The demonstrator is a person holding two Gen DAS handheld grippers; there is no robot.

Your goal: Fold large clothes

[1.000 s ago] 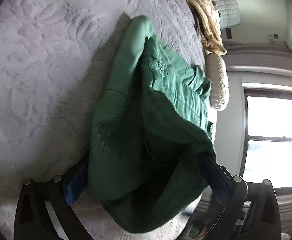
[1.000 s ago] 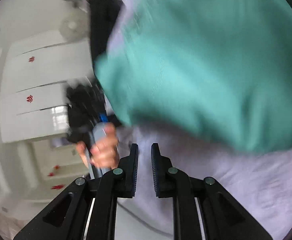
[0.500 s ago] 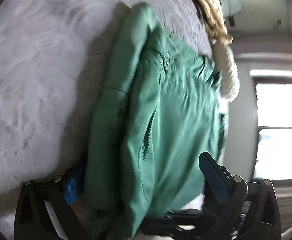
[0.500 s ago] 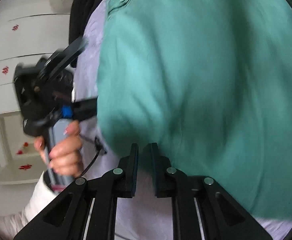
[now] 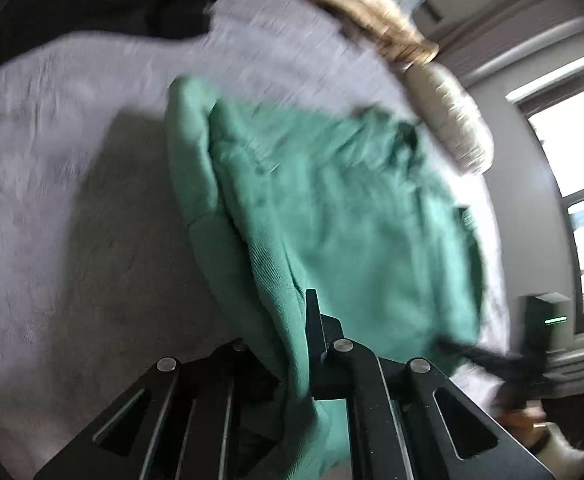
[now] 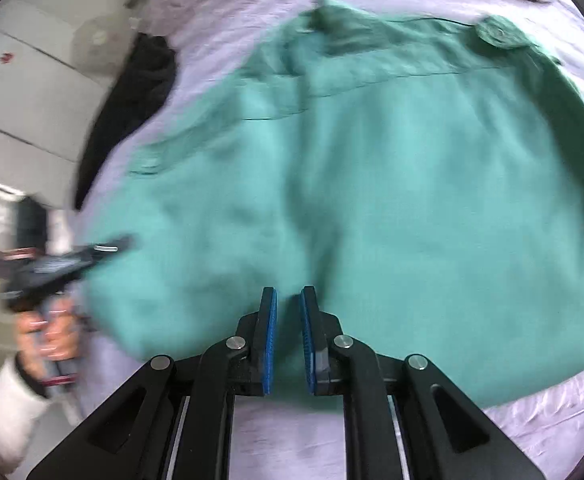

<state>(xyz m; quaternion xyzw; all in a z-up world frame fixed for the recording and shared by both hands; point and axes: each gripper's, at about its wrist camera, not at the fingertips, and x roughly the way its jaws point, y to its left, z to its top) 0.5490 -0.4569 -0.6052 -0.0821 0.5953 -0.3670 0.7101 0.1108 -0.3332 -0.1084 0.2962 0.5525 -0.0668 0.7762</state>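
Green cloth fills the left gripper (image 5: 292, 344): its jaws, wide apart half a second ago with the hem lying loose between them, have just been closing and now pinch a thick fold of the green garment (image 5: 332, 208). The right gripper (image 6: 288, 320) is nearly closed too, its blue pads (image 6: 270, 340) a narrow slit apart at the garment's near edge; whether fabric sits between them cannot be told from the blur. Outward, the garment lies spread on the pale lilac bedspread (image 5: 52, 160), collar and buttoned tab toward the far side, 1 long fold stacked along its left edge. Black clothing (image 6: 132, 92) and tan bedding (image 5: 356, 12) lie beyond it. Since 1 second ago both views have swung over the garment, so the next fold probably starts with this fresh grip on the hem.
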